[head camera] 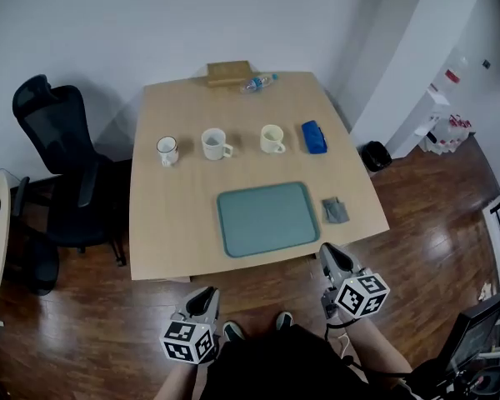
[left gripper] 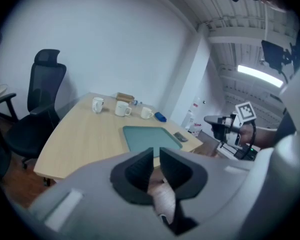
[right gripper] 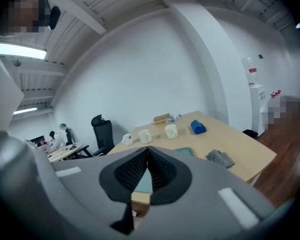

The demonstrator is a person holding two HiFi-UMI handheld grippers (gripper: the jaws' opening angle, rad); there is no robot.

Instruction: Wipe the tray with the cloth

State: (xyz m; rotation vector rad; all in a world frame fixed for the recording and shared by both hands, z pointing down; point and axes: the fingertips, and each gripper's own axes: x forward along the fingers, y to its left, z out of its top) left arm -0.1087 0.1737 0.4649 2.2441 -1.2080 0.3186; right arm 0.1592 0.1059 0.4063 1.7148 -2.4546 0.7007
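Note:
A teal tray (head camera: 267, 217) lies empty near the front edge of the wooden table (head camera: 175, 223). The folded grey cloth (head camera: 334, 210) lies on the table just right of it, with nothing touching it. Both grippers hang off the table, in front of its near edge. My left gripper (head camera: 207, 293) is below the tray's left corner; its jaws stand a narrow gap apart with nothing between them (left gripper: 153, 154). My right gripper (head camera: 329, 251) is below the cloth, shut and empty (right gripper: 147, 149). The right gripper view shows the cloth (right gripper: 220, 158) ahead to the right.
Three mugs (head camera: 214, 143) stand in a row behind the tray, with a blue object (head camera: 314, 136) to their right. A wooden box (head camera: 228, 73) and a water bottle (head camera: 257, 82) lie at the far edge. A black office chair (head camera: 62, 165) stands left of the table.

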